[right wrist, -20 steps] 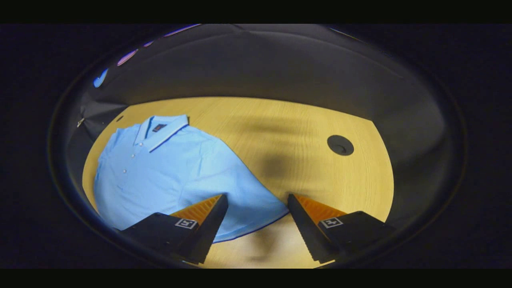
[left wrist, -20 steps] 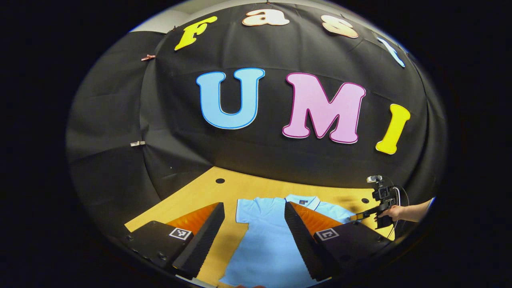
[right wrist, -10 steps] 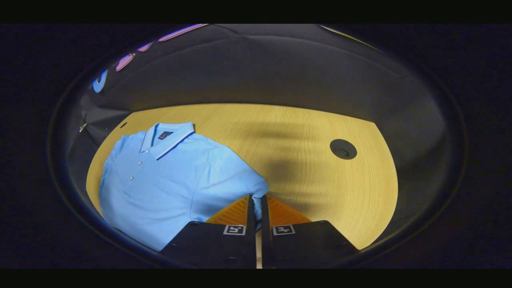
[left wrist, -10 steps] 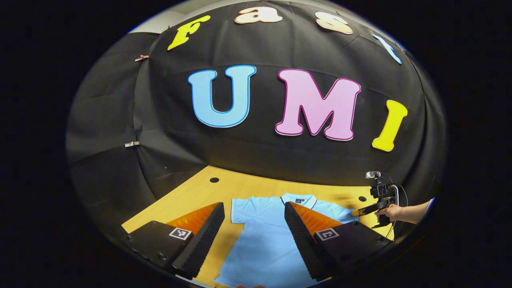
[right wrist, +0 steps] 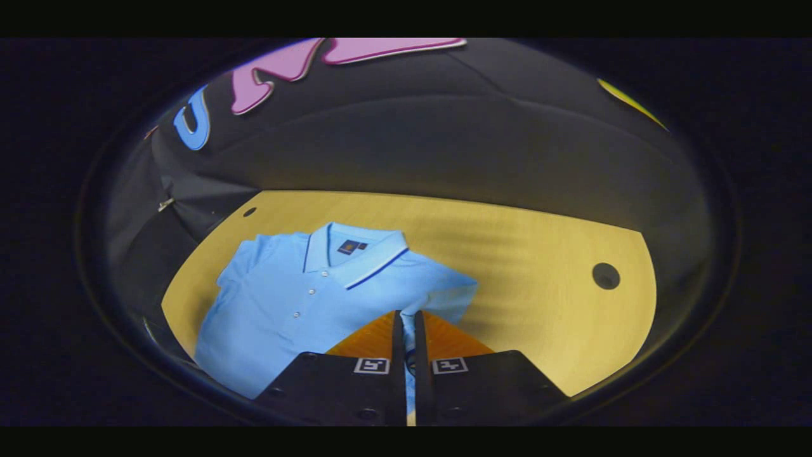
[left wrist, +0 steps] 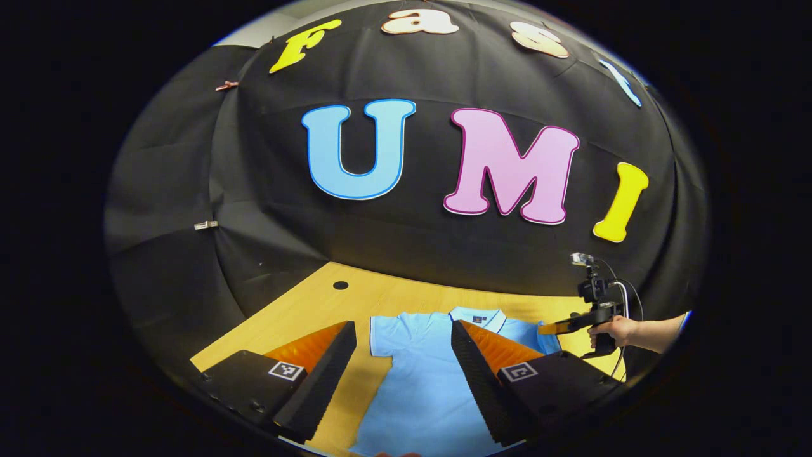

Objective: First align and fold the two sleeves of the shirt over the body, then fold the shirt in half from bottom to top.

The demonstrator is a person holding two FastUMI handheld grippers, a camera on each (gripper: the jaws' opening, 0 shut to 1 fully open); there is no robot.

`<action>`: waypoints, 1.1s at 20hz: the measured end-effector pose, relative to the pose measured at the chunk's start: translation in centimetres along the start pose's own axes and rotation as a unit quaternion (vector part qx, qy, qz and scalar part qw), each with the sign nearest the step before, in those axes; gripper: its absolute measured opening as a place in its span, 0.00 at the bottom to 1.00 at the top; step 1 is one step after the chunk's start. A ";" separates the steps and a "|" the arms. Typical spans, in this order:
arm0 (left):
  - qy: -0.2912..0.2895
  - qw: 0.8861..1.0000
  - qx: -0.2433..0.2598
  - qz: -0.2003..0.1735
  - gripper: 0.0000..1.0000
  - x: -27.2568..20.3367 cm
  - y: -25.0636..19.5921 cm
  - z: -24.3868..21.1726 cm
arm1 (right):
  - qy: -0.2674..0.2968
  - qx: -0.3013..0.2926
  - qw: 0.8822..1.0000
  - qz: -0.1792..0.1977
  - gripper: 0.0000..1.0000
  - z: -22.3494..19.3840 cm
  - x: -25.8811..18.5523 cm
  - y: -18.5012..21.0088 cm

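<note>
Wooden table with the light-blue polo shirt lying front-up on it, collar toward the booth wall.
Your right gripper has its fingers pressed together on the shirt's sleeve, blue fabric caught in the thin gap between them; in the left gripper view you can see that gripper off to the side in your hand, sleeve edge raised at its tip. Your left gripper is spread wide and grips nothing, with the shirt body showing between its fingers and the other sleeve flat on the table. Two dark round holes sit in the tabletop, one right of the shirt, a smaller one near the far left corner.
</note>
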State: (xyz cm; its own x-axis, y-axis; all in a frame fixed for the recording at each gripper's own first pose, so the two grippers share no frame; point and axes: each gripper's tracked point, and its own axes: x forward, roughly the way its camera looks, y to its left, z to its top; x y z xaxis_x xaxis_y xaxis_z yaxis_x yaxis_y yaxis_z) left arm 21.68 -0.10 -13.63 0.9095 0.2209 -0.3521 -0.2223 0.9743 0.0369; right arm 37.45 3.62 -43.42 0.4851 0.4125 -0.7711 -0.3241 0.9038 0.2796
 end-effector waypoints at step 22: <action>0.043 0.992 0.083 -0.086 0.97 15.8 7.7 -2.5 | -0.053 0.025 0.998 -0.001 0.99 -0.9 -9.1 7.3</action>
State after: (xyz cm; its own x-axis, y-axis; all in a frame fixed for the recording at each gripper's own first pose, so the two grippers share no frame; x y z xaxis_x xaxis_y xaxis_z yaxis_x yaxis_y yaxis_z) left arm 33.46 10.82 -21.27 0.8938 0.0534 -0.4452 0.0004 0.9928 0.1199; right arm 29.97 6.35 -34.84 0.5696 0.4174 -0.7080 -0.2831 0.9084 0.3078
